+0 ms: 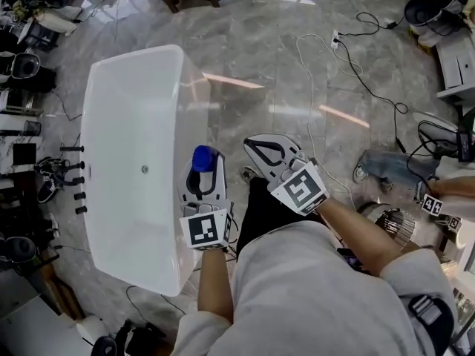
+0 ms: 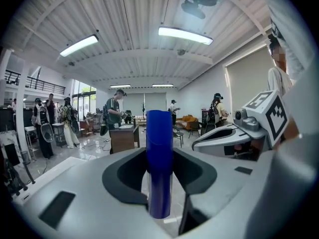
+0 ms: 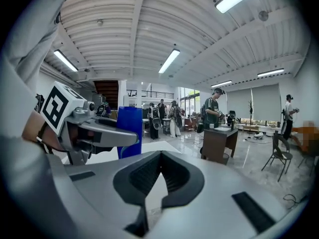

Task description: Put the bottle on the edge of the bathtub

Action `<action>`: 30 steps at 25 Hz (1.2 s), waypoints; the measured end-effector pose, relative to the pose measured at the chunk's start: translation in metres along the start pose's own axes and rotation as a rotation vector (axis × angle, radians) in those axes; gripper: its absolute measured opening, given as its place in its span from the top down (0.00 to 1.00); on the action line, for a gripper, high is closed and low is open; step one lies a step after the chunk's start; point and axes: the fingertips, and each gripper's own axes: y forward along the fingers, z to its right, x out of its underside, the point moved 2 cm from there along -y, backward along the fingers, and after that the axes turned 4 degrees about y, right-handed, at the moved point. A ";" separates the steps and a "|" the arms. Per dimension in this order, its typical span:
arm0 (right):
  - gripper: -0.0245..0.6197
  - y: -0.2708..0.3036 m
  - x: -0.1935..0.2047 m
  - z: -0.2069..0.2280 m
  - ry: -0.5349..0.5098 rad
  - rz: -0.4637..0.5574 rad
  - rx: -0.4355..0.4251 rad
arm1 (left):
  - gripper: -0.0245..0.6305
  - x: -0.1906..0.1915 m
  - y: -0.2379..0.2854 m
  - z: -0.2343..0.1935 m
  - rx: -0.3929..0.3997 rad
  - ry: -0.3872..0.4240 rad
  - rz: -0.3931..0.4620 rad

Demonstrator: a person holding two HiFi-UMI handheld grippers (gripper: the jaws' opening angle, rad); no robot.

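We grip the blue bottle (image 1: 203,157) in our left gripper's (image 1: 204,173) fingers, by the bathtub's (image 1: 133,59) near edge; not yet set down; right gripper (image 1: 261,148) fingers closed, empty.

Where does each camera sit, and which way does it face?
Head view: on the person's head, facing steeply down at the white bathtub; forearms, torso, left gripper and right gripper show.
Left gripper view: rides the left gripper, looking along jaws shut on the blue bottle into a hall; the right gripper shows at right.
Right gripper view: rides the right gripper, jaws together and empty, facing the same hall; left gripper at left.
Shared: the bottle appears in all three.
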 end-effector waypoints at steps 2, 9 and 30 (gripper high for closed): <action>0.95 0.019 0.003 0.012 0.033 -0.011 0.023 | 0.71 0.002 0.020 -0.016 0.021 0.012 -0.004; 0.95 0.081 0.022 0.049 0.090 -0.063 0.078 | 0.71 0.020 0.084 -0.063 0.089 0.000 -0.035; 0.95 0.180 0.139 0.157 0.240 -0.179 0.180 | 0.71 0.143 0.238 -0.106 0.160 -0.049 -0.151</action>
